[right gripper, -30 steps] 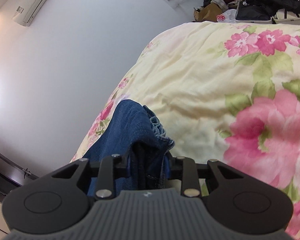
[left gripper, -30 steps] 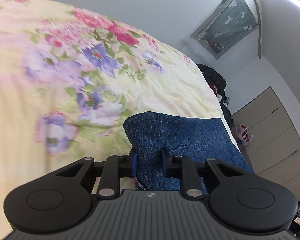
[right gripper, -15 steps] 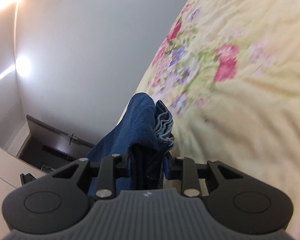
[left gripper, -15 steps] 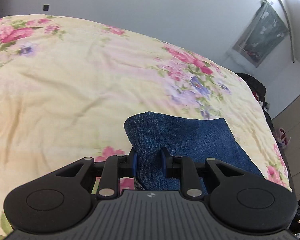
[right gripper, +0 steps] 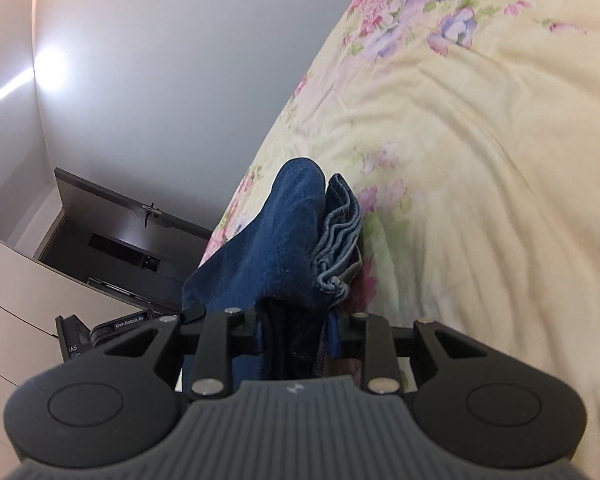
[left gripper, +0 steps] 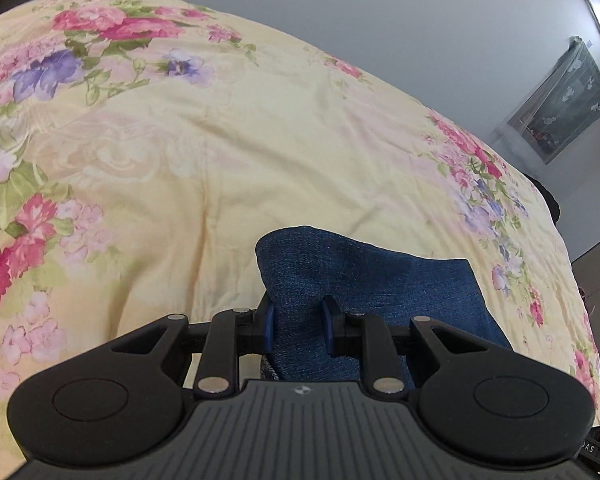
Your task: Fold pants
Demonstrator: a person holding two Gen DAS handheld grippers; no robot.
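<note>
The blue denim pants (left gripper: 364, 276) are held up over the floral bed cover (left gripper: 220, 152). My left gripper (left gripper: 297, 326) is shut on a thick fold of the pants, and the cloth stretches away to the right. In the right wrist view my right gripper (right gripper: 298, 338) is shut on the other end of the pants (right gripper: 276, 248), with the frayed lighter hems (right gripper: 338, 240) bunched beside its right finger. The other gripper's black body (right gripper: 112, 330) shows at the lower left of that view.
The yellow bed cover (right gripper: 480, 160) with pink and purple flowers fills most of both views. A grey wall lies behind it, with a curtained window (left gripper: 560, 100) at the right, and a dark TV and cabinet (right gripper: 116, 236) at the left.
Both grippers have swung with the pants across the bed; the views have turned from the cluttered room side towards the wall. Both grips on the denim stay the same.
</note>
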